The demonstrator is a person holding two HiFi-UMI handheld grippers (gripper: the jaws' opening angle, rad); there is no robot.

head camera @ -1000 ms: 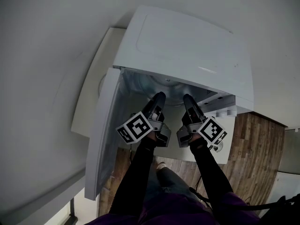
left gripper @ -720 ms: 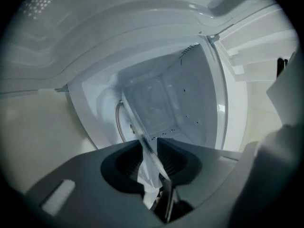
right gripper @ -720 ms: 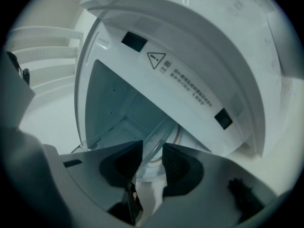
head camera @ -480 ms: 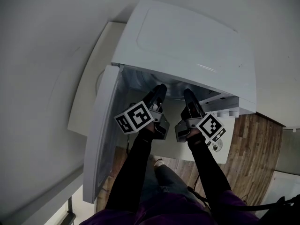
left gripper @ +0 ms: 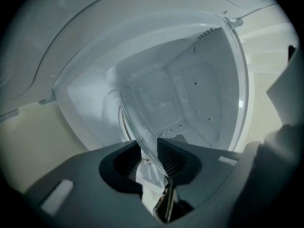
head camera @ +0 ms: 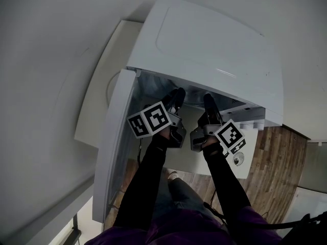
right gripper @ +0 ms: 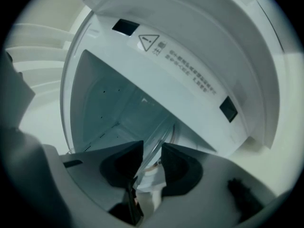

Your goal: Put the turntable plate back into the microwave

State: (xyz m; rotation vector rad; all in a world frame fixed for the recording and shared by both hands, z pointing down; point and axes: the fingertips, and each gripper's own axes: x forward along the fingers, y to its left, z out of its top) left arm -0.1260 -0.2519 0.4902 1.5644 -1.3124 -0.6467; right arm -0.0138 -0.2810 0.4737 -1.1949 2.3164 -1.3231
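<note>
The clear glass turntable plate (left gripper: 199,99) is held on edge between both grippers at the mouth of the white microwave (head camera: 209,45). In the left gripper view its rim runs down between the ribbed pads, and my left gripper (left gripper: 150,148) is shut on it. In the right gripper view the plate (right gripper: 109,113) shows against the cavity, its rim pinched in my right gripper (right gripper: 152,152). From the head view, the left gripper (head camera: 177,95) and right gripper (head camera: 207,100) reach side by side into the cavity, where the plate is hidden.
The microwave door (head camera: 113,147) hangs open at the left, close beside my left arm. The microwave stands on a cream counter (head camera: 97,101). A wooden floor (head camera: 278,162) lies to the right. A warning label (right gripper: 190,65) marks the frame above the cavity opening.
Both grippers, the left more than the right, have gone a little deeper into the microwave opening with the plate. Their grips look the same.
</note>
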